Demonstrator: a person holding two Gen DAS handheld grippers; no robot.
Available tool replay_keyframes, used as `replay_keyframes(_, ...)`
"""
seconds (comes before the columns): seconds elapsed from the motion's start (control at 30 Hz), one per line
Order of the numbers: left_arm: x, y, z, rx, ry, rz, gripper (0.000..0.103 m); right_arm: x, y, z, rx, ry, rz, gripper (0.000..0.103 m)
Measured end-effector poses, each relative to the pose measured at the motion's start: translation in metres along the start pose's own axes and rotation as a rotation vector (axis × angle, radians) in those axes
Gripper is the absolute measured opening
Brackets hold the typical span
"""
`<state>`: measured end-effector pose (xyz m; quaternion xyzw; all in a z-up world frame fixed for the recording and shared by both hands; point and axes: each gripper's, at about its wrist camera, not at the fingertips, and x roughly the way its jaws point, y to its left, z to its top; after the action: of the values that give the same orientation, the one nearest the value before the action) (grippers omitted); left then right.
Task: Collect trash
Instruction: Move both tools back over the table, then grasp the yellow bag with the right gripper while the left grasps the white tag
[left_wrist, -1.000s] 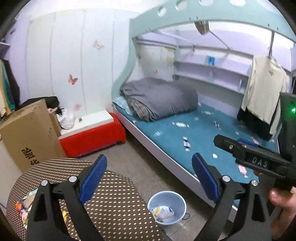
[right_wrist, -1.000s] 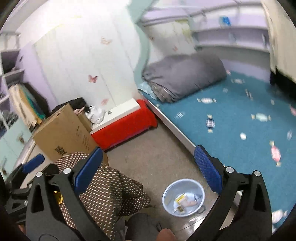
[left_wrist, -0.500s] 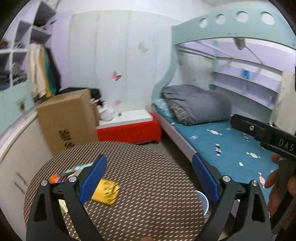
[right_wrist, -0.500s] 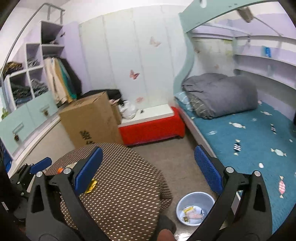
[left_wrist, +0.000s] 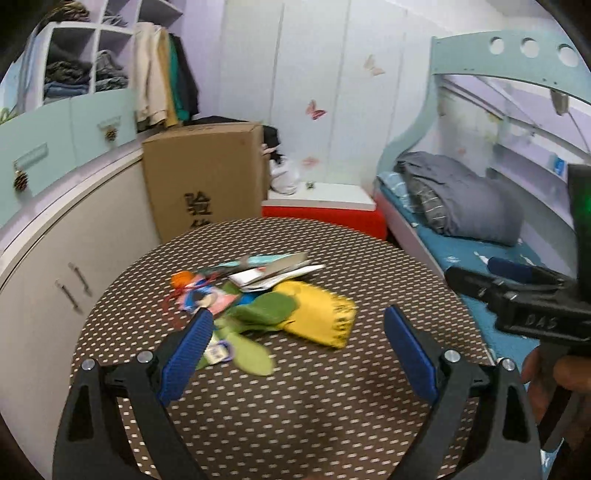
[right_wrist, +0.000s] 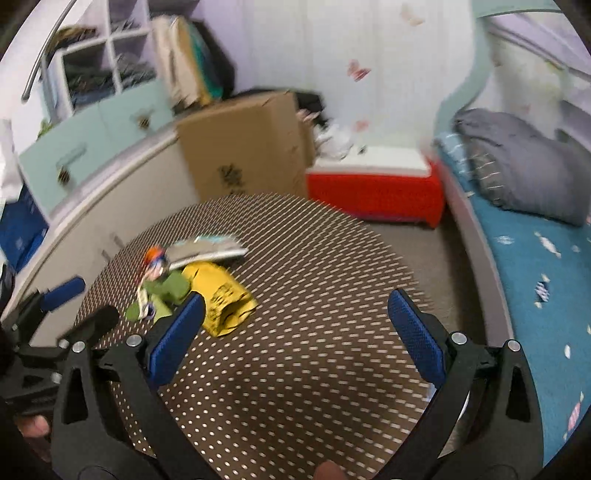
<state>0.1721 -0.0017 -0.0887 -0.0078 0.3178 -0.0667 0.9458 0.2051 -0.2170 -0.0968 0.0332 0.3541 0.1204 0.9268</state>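
Observation:
A heap of wrappers lies on the round brown dotted table (left_wrist: 332, 406): a yellow packet (left_wrist: 317, 317), green wrappers (left_wrist: 258, 317), a silver and white packet (left_wrist: 273, 273) and an orange bit (left_wrist: 181, 278). My left gripper (left_wrist: 299, 350) hangs open just in front of the heap, nothing between its blue pads. My right gripper (right_wrist: 295, 332) is open too, over the table (right_wrist: 314, 369), with the yellow packet (right_wrist: 225, 299) and green wrappers (right_wrist: 166, 291) by its left finger. In the left wrist view the right gripper's body (left_wrist: 524, 306) shows at the right edge.
Behind the table stand a cardboard box (left_wrist: 203, 181), a red bench with a white top (left_wrist: 325, 210) and a curved white cabinet (left_wrist: 55, 251). A bed with a blue sheet (right_wrist: 546, 280) and grey duvet (right_wrist: 517, 166) fills the right side. A person's hand (left_wrist: 565, 373) holds the right gripper.
Both views have swung left and down from the bed and floor bin to the table. The wrapper heap now lies right before both open grippers; the bin is out of view.

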Motion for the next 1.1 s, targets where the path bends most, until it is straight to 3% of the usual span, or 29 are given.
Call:
replay_keyframes(0.33, 0.017, 0.047, -0.014, -0.044, 0.054, 0.088, 0.091, 0.080, 0.045, -0.011, -0.210, 0.168, 0.117, 0.097)
replay_keyframes(0.6, 0.032, 0.070, -0.029, -0.083, 0.110, 0.113, 0.091, 0.136, 0.075, -0.005, -0.357, 0.242, 0.187, 0.096)
replay_keyframes(0.7, 0.038, 0.079, -0.033, -0.102, 0.128, 0.119, 0.091, 0.149, 0.085, -0.006, -0.390, 0.268, 0.207, 0.070)
replay_keyframes(0.83, 0.047, 0.088, -0.035, -0.116, 0.148, 0.129, 0.091, 0.140, 0.078, -0.004, -0.341, 0.240, 0.244, 0.058)
replay_keyframes(1.1, 0.073, 0.095, -0.033, -0.102, 0.186, 0.128, 0.091, 0.104, 0.038, -0.015, -0.199, 0.225, 0.191, 0.053)
